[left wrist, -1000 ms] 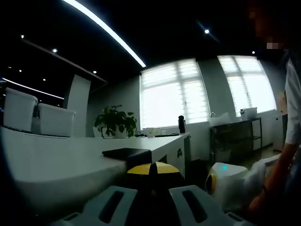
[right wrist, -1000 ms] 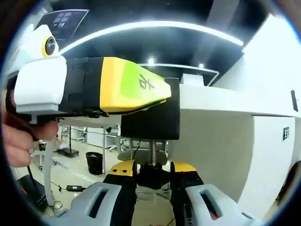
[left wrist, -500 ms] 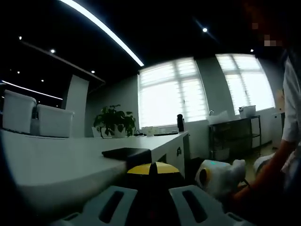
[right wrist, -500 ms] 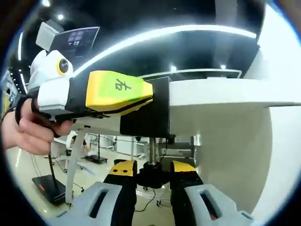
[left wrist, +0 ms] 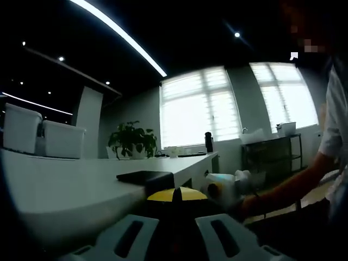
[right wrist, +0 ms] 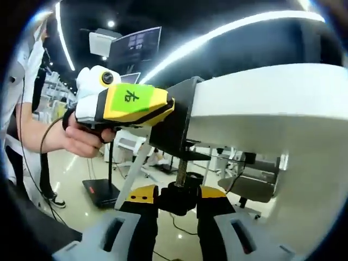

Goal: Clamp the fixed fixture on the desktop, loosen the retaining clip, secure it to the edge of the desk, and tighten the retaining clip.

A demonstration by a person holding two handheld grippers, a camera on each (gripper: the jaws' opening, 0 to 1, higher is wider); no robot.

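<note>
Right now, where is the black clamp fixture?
In the right gripper view, the black clamp fixture sits on the white desk edge, left gripper gripping it, right gripper on its screw knob.

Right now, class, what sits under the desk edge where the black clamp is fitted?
Under the desk edge, the clamp's threaded screw drops to a black knob held by the right tool. Its upper contact is hidden.

Right gripper (right wrist: 178, 191), yellow-tipped and white-bodied, closed on black round screw knob (right wrist: 178, 193). Left gripper (right wrist: 157, 106), yellow-and-green nosed, pinching black clamp bracket (right wrist: 176, 117). Hand (right wrist: 81, 138) wrapped round its grip, forearm extended.
</note>
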